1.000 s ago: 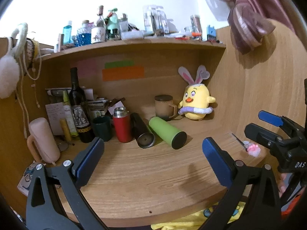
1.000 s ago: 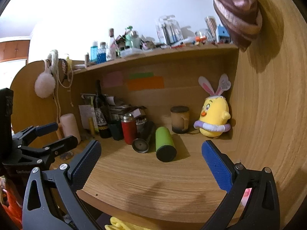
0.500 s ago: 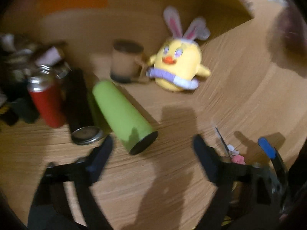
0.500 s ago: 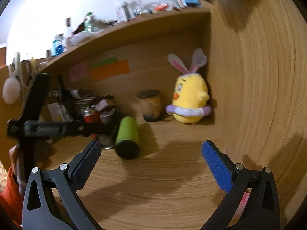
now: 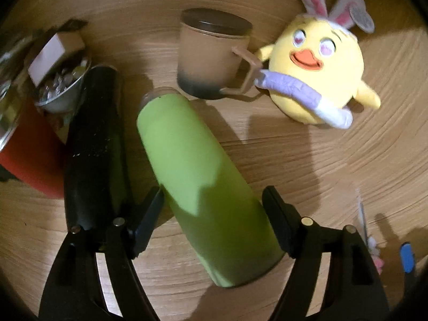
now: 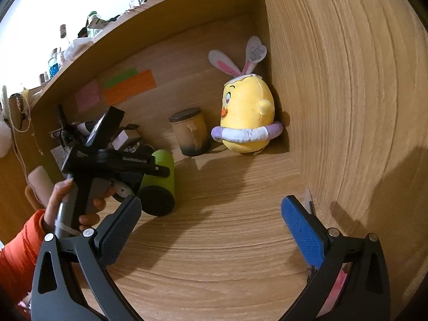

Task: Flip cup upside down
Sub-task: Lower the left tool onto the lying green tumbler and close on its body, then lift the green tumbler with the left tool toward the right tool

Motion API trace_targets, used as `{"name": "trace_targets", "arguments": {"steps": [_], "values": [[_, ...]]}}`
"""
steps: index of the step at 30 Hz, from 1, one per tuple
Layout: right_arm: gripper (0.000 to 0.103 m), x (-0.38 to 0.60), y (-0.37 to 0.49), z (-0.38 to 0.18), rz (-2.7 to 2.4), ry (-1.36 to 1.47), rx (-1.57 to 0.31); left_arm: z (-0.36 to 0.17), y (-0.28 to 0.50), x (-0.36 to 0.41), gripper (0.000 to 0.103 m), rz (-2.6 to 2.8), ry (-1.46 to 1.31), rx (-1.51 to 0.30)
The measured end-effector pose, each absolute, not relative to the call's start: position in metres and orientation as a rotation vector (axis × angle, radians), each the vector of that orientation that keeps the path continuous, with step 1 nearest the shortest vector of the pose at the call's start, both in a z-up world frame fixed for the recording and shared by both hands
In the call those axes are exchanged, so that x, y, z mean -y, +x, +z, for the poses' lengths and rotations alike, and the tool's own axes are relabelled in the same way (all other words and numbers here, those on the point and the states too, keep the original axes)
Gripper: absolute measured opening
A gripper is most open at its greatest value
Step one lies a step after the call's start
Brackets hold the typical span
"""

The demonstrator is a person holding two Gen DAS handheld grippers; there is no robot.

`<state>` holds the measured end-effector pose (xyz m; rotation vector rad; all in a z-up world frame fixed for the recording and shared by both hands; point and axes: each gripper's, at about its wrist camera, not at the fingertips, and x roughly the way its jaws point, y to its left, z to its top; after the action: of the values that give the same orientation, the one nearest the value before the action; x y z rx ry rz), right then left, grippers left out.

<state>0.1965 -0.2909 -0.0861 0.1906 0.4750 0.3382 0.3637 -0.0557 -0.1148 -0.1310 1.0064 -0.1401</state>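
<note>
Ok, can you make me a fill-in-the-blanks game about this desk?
1. The green cup is lying on its ____.
2. The left gripper has its jaws on either side of the ____ cup.
3. The yellow chick toy wears ____ ears.
4. The brown mug stands beside the ____ toy.

Missing words: side; green; bunny; chick

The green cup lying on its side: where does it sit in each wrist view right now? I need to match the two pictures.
Left wrist view: the green cup fills the centre, lying between the fingers of the open left claw.
Right wrist view: it lies at left of centre, dark end toward the camera, partly hidden by the left claw.
Shared landmark: the yellow chick plush beside the brown mug.
</note>
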Motion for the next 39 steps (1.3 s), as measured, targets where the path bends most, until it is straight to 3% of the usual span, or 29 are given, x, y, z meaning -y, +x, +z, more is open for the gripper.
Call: {"name": "trace_targets", "arguments": {"steps": [10, 22, 31, 39], "values": [[0.103, 0.290, 0.188, -0.086, 0.341, 0.184, -0.473, -0.114, 0.348, 0.081, 0.072, -0.102, 0.019, -0.960], [0.103, 0.281, 0.151, -0.078, 0.373, 0.147, -0.439, -0.119, 0.254, 0.084, 0.064, -0.201, 0.096, -0.961], [0.103, 0.274, 0.114, -0.073, 0.425, 0.153, -0.398, -0.121, 0.169, 0.055, 0.064, -0.196, 0.022, -0.961], [0.103, 0.247, 0.092, -0.072, 0.476, 0.082, -0.373, -0.118, 0.141, 0.034, 0.064, -0.168, -0.098, -1.002]]}}
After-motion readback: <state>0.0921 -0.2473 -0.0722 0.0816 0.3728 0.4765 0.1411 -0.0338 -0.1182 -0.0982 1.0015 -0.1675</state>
